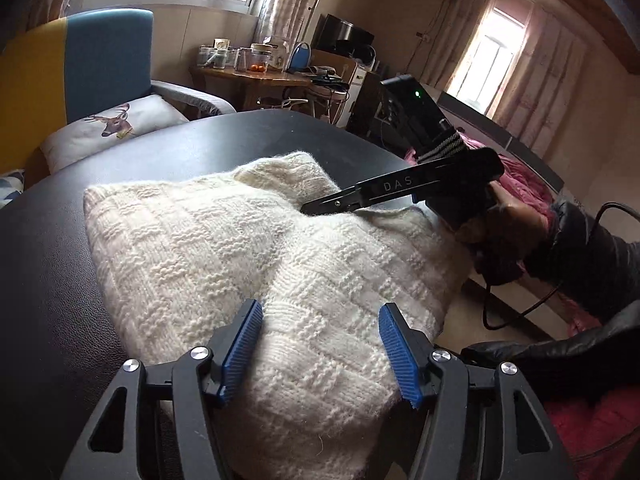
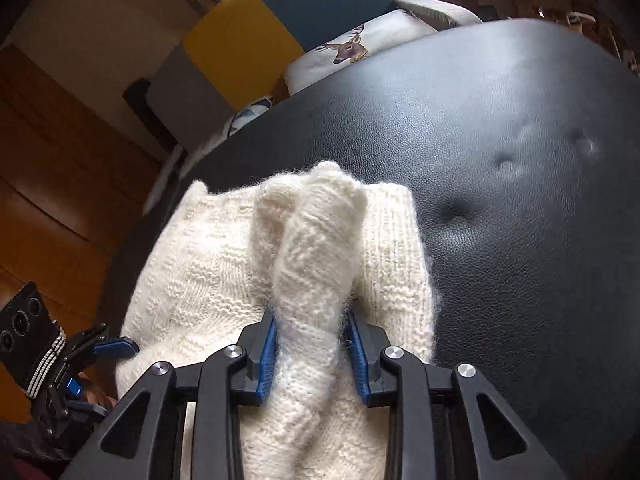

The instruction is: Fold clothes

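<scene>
A cream knitted sweater [image 1: 200, 240] lies bunched on the black leather table [image 1: 48, 280]. In the left wrist view my left gripper [image 1: 320, 306] stands open just over the sweater's near part, and its blue pads [image 1: 244, 344] do not press on the knit. My right gripper [image 1: 310, 207] reaches in from the right to the sweater's far edge, held by a hand in a dark sleeve. In the right wrist view my right gripper [image 2: 311, 316] is shut on a raised, rolled fold of the sweater [image 2: 208, 272]. The left gripper [image 2: 96, 364] shows at the lower left, at the table's [image 2: 520, 240] edge.
A blue and yellow armchair [image 1: 108, 52] with a deer cushion [image 1: 112, 124] stands behind the table. Further back is a wooden desk [image 1: 256, 76] with jars. Pink fabric [image 1: 524, 184], a black cable [image 1: 520, 312] and a dark jacket [image 1: 560, 352] lie off the table's right side.
</scene>
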